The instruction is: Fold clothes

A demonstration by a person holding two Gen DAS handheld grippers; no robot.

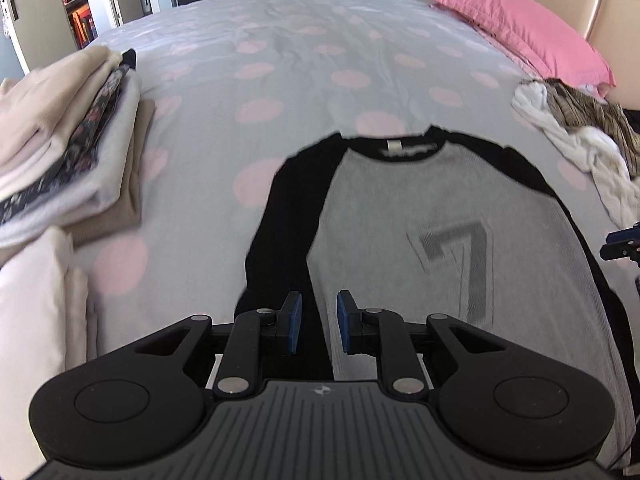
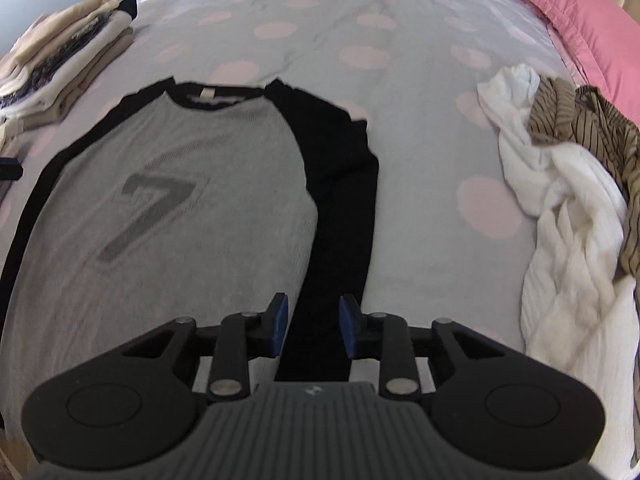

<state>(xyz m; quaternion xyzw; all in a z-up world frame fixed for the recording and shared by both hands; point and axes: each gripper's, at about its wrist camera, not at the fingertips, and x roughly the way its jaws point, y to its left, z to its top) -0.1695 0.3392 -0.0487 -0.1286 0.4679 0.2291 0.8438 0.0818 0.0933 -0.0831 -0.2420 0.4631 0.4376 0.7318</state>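
Note:
A grey raglan shirt with black sleeves and a big "7" lies flat on the bed, collar at the far end. My left gripper hovers over the seam between its left black sleeve and the grey body. The pads stand a little apart and nothing is between them. In the right wrist view the same shirt sits to the left. My right gripper hangs above its other black sleeve, which lies straight along the body. Those pads are also apart and hold nothing.
A stack of folded clothes sits at the left of the bed, with a folded cream piece nearer. A heap of loose white and striped garments lies at the right, below a pink pillow. The grey, pink-dotted bedspread stretches beyond the shirt.

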